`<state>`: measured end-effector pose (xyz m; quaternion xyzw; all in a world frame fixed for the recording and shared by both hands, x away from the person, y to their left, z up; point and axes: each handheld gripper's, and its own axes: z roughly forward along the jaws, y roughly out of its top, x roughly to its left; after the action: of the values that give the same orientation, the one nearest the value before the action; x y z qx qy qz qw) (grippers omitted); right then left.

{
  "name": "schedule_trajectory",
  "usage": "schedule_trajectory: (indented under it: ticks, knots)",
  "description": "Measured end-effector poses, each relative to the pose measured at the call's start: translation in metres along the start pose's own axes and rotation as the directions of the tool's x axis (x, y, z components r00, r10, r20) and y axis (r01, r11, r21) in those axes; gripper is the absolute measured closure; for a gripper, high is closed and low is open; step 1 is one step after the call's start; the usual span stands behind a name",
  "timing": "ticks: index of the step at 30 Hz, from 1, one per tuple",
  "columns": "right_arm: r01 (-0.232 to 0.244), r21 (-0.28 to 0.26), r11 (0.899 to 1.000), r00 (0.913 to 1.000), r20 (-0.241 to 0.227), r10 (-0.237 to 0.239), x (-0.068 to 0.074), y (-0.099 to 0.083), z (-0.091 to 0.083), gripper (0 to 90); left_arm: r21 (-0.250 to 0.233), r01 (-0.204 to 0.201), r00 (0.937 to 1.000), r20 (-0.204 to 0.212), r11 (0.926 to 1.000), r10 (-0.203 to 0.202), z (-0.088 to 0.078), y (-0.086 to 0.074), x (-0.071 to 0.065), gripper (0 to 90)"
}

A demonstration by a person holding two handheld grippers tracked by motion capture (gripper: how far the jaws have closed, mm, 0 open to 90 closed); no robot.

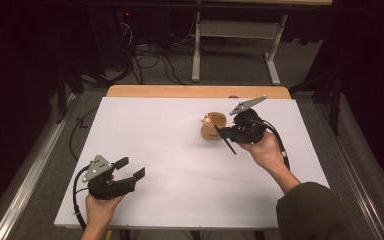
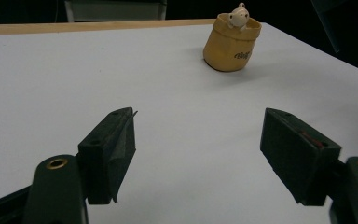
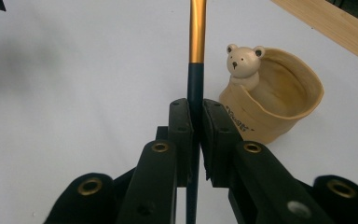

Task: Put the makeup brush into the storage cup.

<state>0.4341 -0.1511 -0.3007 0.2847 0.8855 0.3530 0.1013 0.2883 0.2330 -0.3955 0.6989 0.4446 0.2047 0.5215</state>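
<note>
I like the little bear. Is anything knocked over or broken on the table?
Nothing stands out. The tan pot stands upright on the white table, with the bear peeking over its rim, and nothing is spilled. The right tool grips a dark stick with a gold section beside the pot. The left tool is open.

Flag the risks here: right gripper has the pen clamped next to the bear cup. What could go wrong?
1. The right gripper pinches the thin pen between narrow pads; it may pivot or slip when lowered.
2. The cup looks light and nothing steadies it, since the left gripper sits open well away; a nudge could tip it.
3. The bear figure on the rim could deflect the tip.
</note>
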Motion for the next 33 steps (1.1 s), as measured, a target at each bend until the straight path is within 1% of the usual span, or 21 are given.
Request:
schedule_trajectory:
  ticks: [1,6,8,10,11,12,16,18,23,28,33]
  knots:
    - [0.008,-0.001,1.000,1.0000,0.000,-0.008,-0.001,0.000,0.000,85.0,0.000,0.000,1.0000,0.001,1.0000,0.000,0.000,0.000,0.000,27.0]
    - [-0.013,-0.015,1.000,0.9999,-0.002,0.013,-0.002,0.002,0.000,85.0,0.002,0.001,1.0000,0.001,1.0000,-0.001,0.000,0.000,0.000,27.0]
    - [-0.008,-0.017,1.000,1.0000,-0.001,0.008,-0.003,0.002,0.001,85.0,-0.003,0.003,1.0000,0.002,1.0000,-0.003,-0.001,0.000,0.000,27.0]
    - [-0.014,-0.019,1.000,0.9999,0.000,0.014,-0.004,0.003,0.001,84.9,-0.005,0.005,1.0000,0.002,1.0000,-0.005,-0.001,0.000,0.001,27.0]
    - [-0.020,-0.020,1.000,0.9998,0.000,0.020,-0.004,0.004,0.001,85.0,-0.001,0.002,1.0000,0.001,1.0000,-0.002,0.000,0.000,0.000,27.0]
    - [-0.014,-0.021,1.000,0.9999,0.000,0.014,-0.005,0.004,0.000,85.0,0.002,-0.001,1.0000,0.002,1.0000,0.001,0.001,0.000,0.000,27.0]
    - [-0.021,-0.042,0.999,0.9998,0.002,0.021,-0.005,0.008,-0.002,85.0,0.000,0.002,1.0000,0.000,1.0000,-0.002,0.000,0.000,0.000,27.0]
    - [-0.024,-0.044,0.999,0.9997,0.003,0.024,-0.005,0.009,-0.003,84.9,-0.003,0.003,1.0000,0.000,1.0000,-0.003,-0.001,0.000,0.000,27.0]
    - [-0.024,-0.045,0.999,0.9997,0.009,0.025,-0.007,0.012,0.001,85.0,-0.002,0.000,1.0000,0.000,1.0000,0.000,-0.001,0.000,0.000,27.0]
    - [-0.026,-0.066,0.997,0.9996,0.012,0.026,-0.009,0.016,0.004,85.0,-0.004,0.003,1.0000,-0.002,1.0000,-0.003,-0.002,0.000,0.001,27.0]
    - [-0.031,-0.077,0.997,0.9994,0.012,0.032,-0.008,0.019,0.005,85.0,-0.007,0.004,1.0000,-0.004,1.0000,-0.004,-0.003,0.000,0.000,27.0]
